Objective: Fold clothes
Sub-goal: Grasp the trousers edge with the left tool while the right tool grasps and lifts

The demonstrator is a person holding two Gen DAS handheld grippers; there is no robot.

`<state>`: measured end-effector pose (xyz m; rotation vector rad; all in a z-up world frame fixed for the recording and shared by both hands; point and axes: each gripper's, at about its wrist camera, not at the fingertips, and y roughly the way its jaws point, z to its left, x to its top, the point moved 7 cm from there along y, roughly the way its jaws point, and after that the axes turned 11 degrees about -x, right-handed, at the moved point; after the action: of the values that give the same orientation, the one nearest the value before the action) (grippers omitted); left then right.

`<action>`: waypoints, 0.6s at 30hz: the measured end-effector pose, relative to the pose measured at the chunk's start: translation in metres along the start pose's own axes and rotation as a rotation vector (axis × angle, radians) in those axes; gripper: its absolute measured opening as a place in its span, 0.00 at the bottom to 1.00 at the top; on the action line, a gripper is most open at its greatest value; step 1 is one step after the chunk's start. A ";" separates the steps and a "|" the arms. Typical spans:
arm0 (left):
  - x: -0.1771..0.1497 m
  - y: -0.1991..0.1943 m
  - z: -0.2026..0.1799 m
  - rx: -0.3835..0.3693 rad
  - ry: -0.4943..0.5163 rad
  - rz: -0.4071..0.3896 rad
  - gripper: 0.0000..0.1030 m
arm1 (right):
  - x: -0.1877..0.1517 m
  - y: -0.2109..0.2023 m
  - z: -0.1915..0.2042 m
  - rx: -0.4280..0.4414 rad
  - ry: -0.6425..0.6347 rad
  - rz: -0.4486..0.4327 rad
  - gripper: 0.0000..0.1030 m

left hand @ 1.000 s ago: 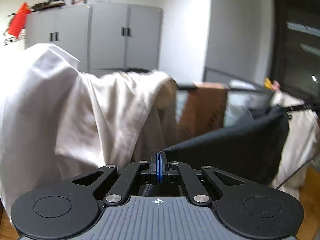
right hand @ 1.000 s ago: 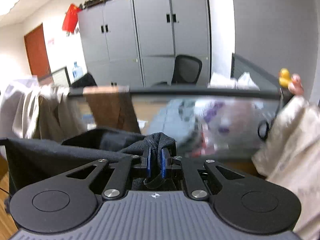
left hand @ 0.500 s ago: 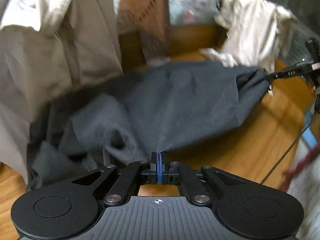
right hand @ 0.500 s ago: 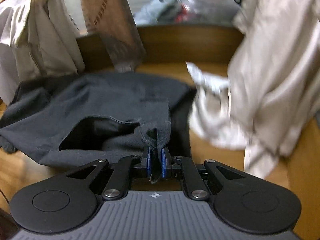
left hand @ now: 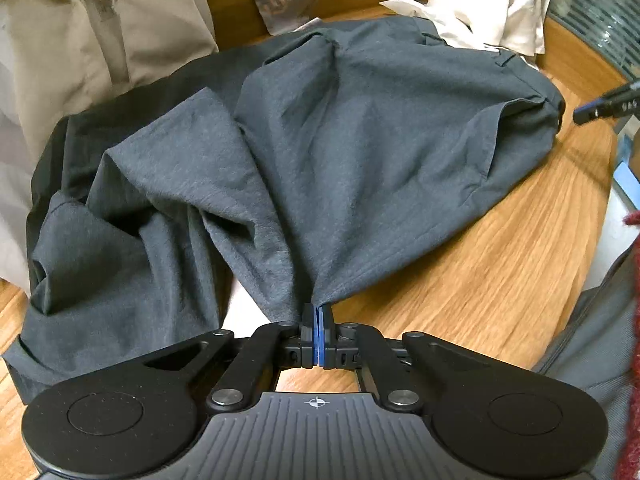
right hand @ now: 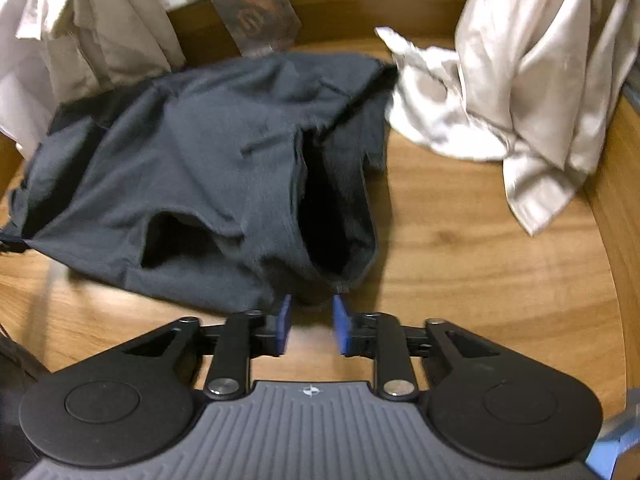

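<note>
A dark grey garment (left hand: 320, 152) lies crumpled on the wooden table (left hand: 500, 264). My left gripper (left hand: 318, 316) is shut on a pinched edge of it near the table's front, and the cloth fans out from the pads. In the right wrist view the same dark grey garment (right hand: 224, 168) lies in front of my right gripper (right hand: 311, 312), whose jaws are opening. Its blue pads (right hand: 285, 312) stand apart, with the cloth's edge just beyond their tips and none pressed between them. The other gripper's tip (left hand: 604, 104) shows at the garment's far right corner.
Beige clothes (left hand: 92, 40) hang at the back left and a cream garment (right hand: 520, 80) is heaped at the back right. A brown patterned cloth (right hand: 248, 12) hangs behind. A raised wooden rim (right hand: 616, 184) borders the table. Bare wood (right hand: 460, 260) lies right of the dark garment.
Both grippers came down from holding the dark garment up in the air to the table. The garment now lies spread on the wood. The right jaws have parted and let the cloth go.
</note>
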<state>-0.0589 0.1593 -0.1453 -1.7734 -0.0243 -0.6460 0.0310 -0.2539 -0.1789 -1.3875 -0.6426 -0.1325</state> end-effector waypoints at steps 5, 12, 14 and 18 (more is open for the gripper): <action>0.005 -0.003 -0.002 0.013 0.011 -0.014 0.03 | 0.026 -0.003 0.005 0.073 -0.029 -0.035 0.41; 0.018 -0.029 -0.008 0.018 0.032 -0.084 0.03 | 0.049 -0.005 0.011 0.120 -0.093 -0.023 0.05; 0.022 -0.043 -0.009 0.015 0.043 -0.104 0.02 | 0.055 -0.025 0.005 0.133 -0.080 -0.051 0.05; 0.013 -0.056 -0.013 -0.008 0.066 -0.092 0.02 | 0.050 -0.065 -0.013 0.132 -0.053 -0.083 0.05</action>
<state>-0.0724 0.1615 -0.0881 -1.7653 -0.0582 -0.7713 0.0471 -0.2652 -0.0988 -1.2411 -0.7405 -0.1183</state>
